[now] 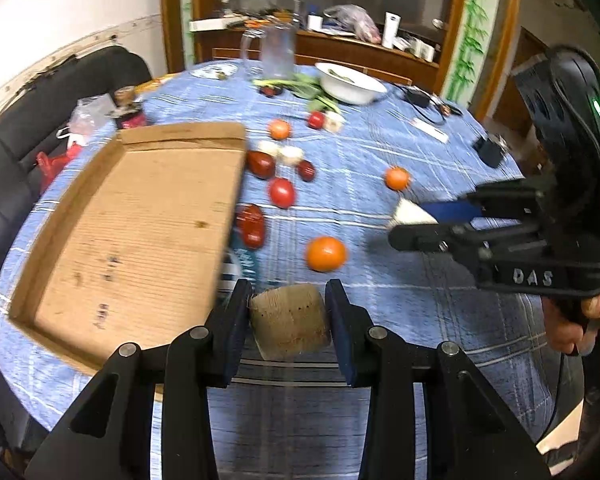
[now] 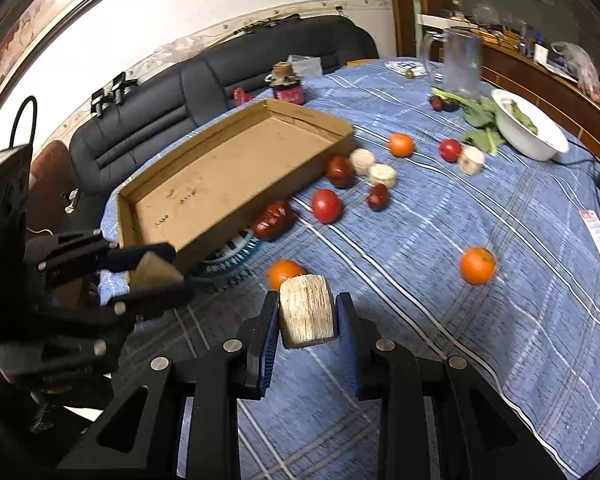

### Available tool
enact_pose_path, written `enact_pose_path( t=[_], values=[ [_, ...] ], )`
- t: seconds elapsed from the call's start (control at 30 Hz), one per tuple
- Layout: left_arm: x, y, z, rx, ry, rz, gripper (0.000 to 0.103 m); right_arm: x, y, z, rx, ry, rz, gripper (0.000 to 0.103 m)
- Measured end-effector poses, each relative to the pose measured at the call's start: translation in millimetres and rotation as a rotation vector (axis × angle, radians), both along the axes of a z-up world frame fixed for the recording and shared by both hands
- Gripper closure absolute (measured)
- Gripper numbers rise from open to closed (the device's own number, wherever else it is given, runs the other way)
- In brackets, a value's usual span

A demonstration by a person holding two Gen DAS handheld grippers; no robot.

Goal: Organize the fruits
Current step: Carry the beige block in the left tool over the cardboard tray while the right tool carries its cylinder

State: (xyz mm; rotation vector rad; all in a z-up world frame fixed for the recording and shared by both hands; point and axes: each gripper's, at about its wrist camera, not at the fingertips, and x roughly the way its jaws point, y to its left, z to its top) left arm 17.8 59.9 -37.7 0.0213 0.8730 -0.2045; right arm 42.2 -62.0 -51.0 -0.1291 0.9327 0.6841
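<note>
Left tool is clamped on a tan cylindrical chunk, fibrous, looks like a cut sugarcane piece; pads press both sides, and it's held above the bench. Right tool is clamped on a paler chunk of the same kind, also off the cloth.

Left wrist view: the cardboard tray sits at 9 o'clock of the left tool and looks empty inside. The right tool comes in from 3 o'clock with its white-ended piece between the fingers; a hand grips its handle.

Loose on the blue plaid cloth, right wrist view:
- orange at 2 o'clock of the held chunk, well apart
- orange just behind the chunk, partly hidden
- third orange near the tray's far corner
- tomato and dark red fruits just beside the tray's long wall
- two pale chunks touching, at 12 o'clock

White bowl with greens at 1 o'clock, far edge.
</note>
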Motion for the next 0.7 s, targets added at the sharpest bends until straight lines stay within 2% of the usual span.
enact_pose_path(
  t=[0.23, 0.5, 0.7],
  values=[
    [10.3, 52.3, 8.8, -0.002, -0.027, 0.103, 0.068, -1.9, 43.9, 4.8, 0.022, -0.002, 0.075, 0.075],
    [22.4, 105.3, 4.8, -0.007, -0.020, 0.207, 0.068, -3.9, 109.4, 3.2, 0.038, 0.007, 0.183, 0.075],
    [34.0, 131.7, -4.3, 0.005, 0.001, 0.248, 0.067, -4.3, 162.8, -5.7, 0.016, 0.015, 0.263, 0.075]
  ],
)
